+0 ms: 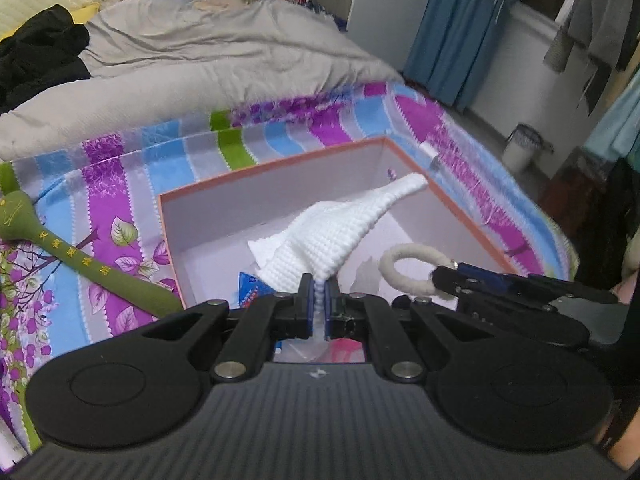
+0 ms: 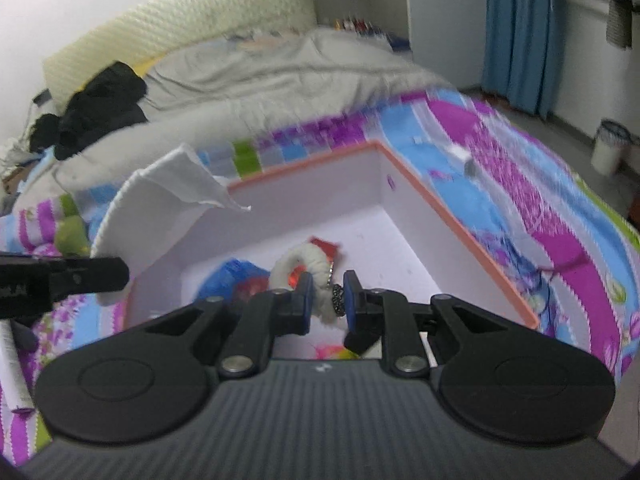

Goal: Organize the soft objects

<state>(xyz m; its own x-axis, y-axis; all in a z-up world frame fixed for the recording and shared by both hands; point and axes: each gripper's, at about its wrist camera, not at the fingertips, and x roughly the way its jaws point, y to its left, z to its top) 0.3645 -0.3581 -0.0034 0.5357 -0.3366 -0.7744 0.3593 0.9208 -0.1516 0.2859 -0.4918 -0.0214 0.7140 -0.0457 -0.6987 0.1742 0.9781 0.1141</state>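
The left gripper is closed tight on a white knitted cloth; its blue pads pinch one edge, and the rest of the cloth stands up and forward over the open box. The box is pink-orange outside and pale inside, and it lies on a striped floral bedsheet in purple, blue and green.

The right gripper is narrow and holds a cream fuzzy ring with a dark beaded part between the pads. This ring hangs above the inside of the box. From the left wrist view the same ring shows to the right of the cloth, held by the other gripper's black fingers.

On the box floor lie a blue packet and some red pieces, which are too blurred to name. A green stuffed stick with yellow characters lies on the sheet to the left of the box. Behind it are a grey duvet and black clothing.
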